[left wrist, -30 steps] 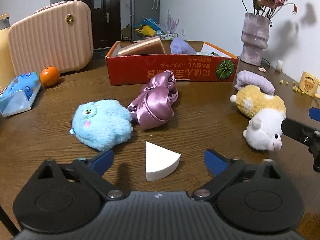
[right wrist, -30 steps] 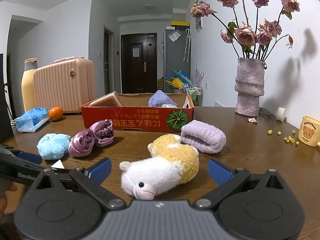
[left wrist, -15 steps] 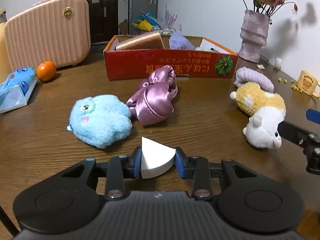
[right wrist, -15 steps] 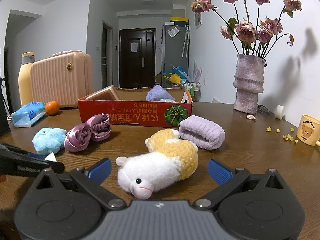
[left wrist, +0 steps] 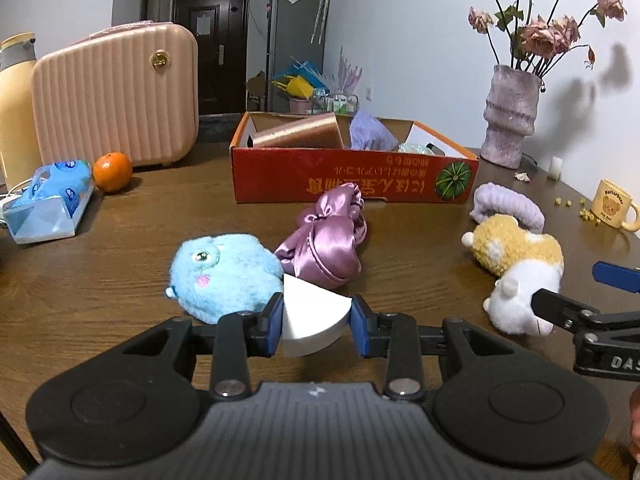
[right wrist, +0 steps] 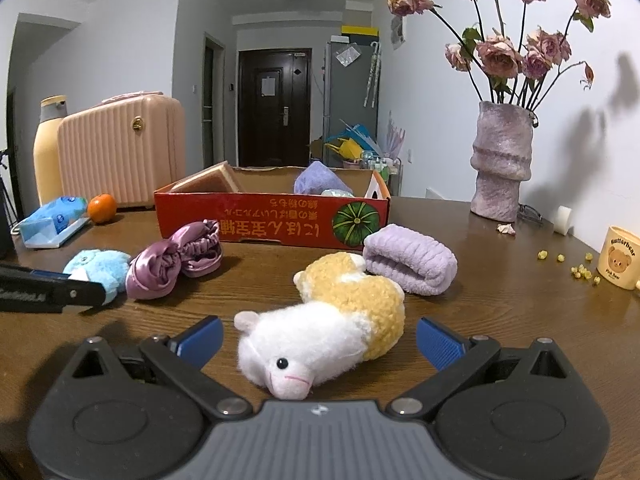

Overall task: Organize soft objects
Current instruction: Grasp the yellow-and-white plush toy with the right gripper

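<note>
My left gripper (left wrist: 316,322) is shut on a white wedge-shaped sponge (left wrist: 310,320), held just off the brown table (left wrist: 100,280). Behind it lie a blue plush toy (left wrist: 222,274) and a purple satin scrunchie (left wrist: 326,240). My right gripper (right wrist: 318,342) stands open around the head of a white and yellow plush animal (right wrist: 332,320), its blue pads apart from the plush. A rolled lilac towel (right wrist: 410,258) lies just beyond. The red cardboard box (right wrist: 276,222) stands further back, holding a brown sponge block and a lilac cloth.
At the back left stand a pink case (left wrist: 116,96), an orange (left wrist: 112,172), a blue tissue pack (left wrist: 50,200) and a yellow bottle (right wrist: 48,148). To the right are a vase of dried roses (right wrist: 502,164), a bear mug (right wrist: 620,258) and scattered yellow crumbs (right wrist: 572,264).
My left gripper closed on the white sponge and has raised it slightly off the table. My right gripper stays open around the plush animal.
</note>
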Demonstrator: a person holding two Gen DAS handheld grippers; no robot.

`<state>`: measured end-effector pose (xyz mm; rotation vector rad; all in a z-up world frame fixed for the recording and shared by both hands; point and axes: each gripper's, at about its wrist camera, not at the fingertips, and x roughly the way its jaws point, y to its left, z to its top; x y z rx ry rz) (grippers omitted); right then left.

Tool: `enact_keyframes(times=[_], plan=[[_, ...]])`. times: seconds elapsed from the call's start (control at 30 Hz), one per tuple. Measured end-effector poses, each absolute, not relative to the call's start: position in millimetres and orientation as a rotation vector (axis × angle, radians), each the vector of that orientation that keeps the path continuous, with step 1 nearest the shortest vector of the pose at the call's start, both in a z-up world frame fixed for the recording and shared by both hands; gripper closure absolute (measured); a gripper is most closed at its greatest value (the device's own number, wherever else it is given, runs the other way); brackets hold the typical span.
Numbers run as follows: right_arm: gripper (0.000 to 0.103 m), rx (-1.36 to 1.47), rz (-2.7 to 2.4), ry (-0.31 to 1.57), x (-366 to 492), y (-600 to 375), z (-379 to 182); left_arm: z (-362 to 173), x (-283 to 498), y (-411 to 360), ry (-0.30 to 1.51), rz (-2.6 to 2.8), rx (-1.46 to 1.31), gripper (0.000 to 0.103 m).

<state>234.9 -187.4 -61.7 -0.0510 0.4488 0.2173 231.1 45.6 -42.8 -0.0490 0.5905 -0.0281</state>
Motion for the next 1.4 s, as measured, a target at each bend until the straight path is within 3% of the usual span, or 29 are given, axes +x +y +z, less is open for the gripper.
enact_keyframes(times=[0.97, 1.13, 1.33, 1.4], plan=[[0.002, 0.207, 0.12, 0.673, 308.3, -203.1, -85.1, -41.6, 227.5, 45.3, 0.568, -0.028, -0.045, 0.068], [0.012, 0.204, 0.135, 0.656, 305.2, -202.5, -85.6, -42.7, 226.9, 44.0, 0.566, -0.028, -0.045, 0.068], [0.013, 0.199, 0.139, 0.653, 304.0, -203.2, -86.0, -42.7, 227.0, 43.7, 0.567, -0.029, -0.046, 0.068], [0.02, 0.2, 0.146, 0.65, 302.4, -203.7, -85.6, -42.6, 226.9, 43.8, 0.566, -0.03, -0.046, 0.068]])
